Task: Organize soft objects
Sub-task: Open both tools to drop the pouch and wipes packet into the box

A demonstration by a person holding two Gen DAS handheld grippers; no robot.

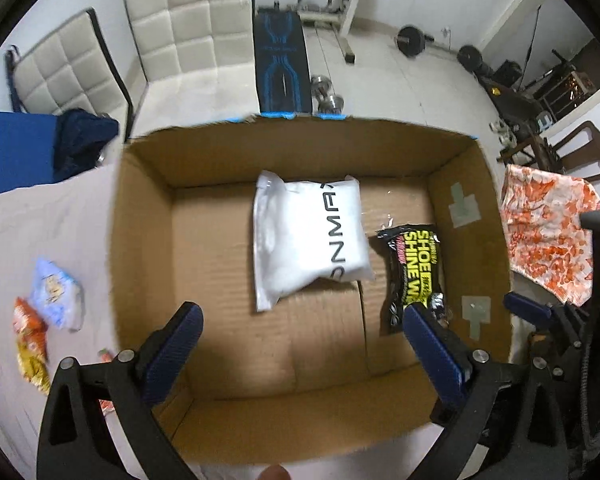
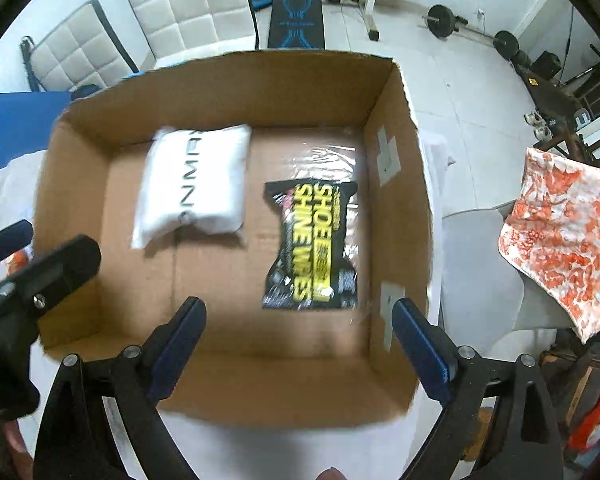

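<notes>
Hovering above the cardboard box (image 1: pixel 148 216), the left gripper (image 1: pixel 304 344) and right gripper (image 2: pixel 300 336) are both spread wide, holding nothing. Inside lie the white pouch (image 1: pixel 312 236) and, to its right, the black wipes packet (image 2: pixel 312 244).

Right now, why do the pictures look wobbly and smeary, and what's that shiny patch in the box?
Left wrist view: the fisheye lens bends the cardboard box rim, and the small snack packets smear. Right wrist view: the black wipes pack lettering blurs, and clear plastic above it glares white.
</notes>
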